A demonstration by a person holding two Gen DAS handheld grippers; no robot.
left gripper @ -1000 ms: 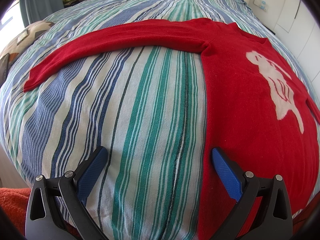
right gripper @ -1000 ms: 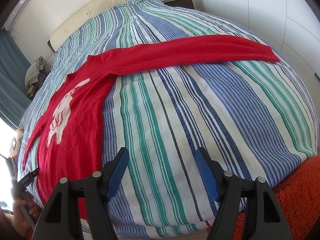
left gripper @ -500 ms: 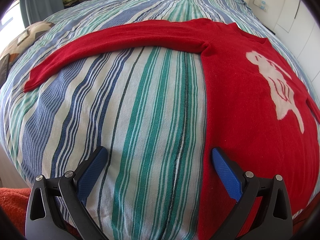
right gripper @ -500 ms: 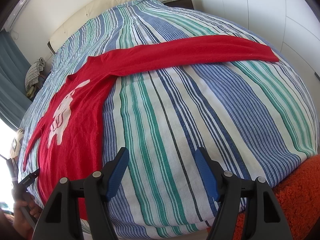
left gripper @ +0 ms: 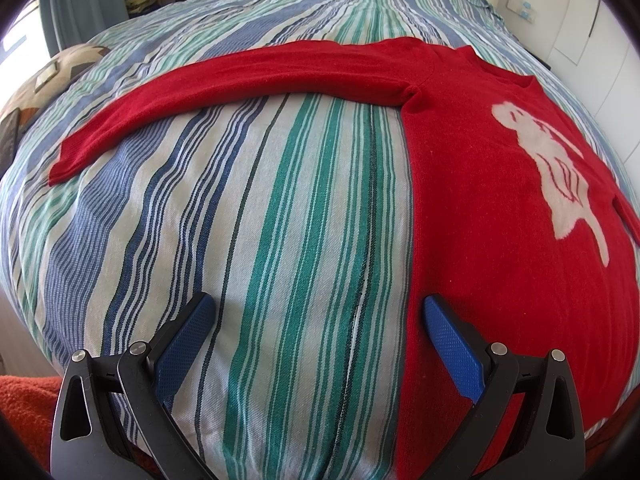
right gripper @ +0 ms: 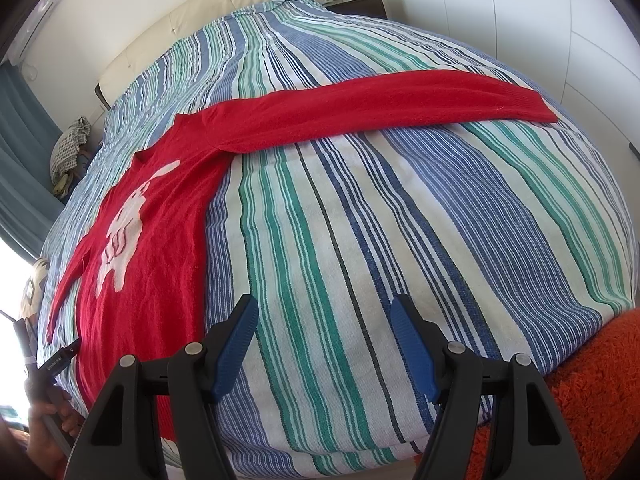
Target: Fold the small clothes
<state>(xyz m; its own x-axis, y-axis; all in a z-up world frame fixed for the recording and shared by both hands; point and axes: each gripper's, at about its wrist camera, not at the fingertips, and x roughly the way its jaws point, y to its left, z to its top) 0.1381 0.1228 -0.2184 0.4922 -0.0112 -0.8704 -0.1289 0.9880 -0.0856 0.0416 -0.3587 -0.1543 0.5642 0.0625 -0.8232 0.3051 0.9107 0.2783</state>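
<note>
While sweater (left gripper: 500, 240) lies flat, face up, sleeves spread, on striped bed (left gripper: 280, 240), both grippers hover near foot edge. Left gripper (left gripper: 316, 320): fingers spread, empty, right pad just beside hem side. Right gripper (right gripper: 324, 328): fingers spread, empty, over bare sheet. Knit judged soft, light, limp; likely drags on cotton. Best grip: cuff (right gripper: 532, 108) or hem corner. Bare sheet on both sides; bed edge close below grippers.

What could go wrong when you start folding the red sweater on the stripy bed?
The red sweater lies near the bed's front edge, so tugging it might slide it off the striped cover. The long sleeve stretches far out and could twist or bunch when lifted. The open left tongs and right tongs might also pinch the cover along with the sweater.
</note>
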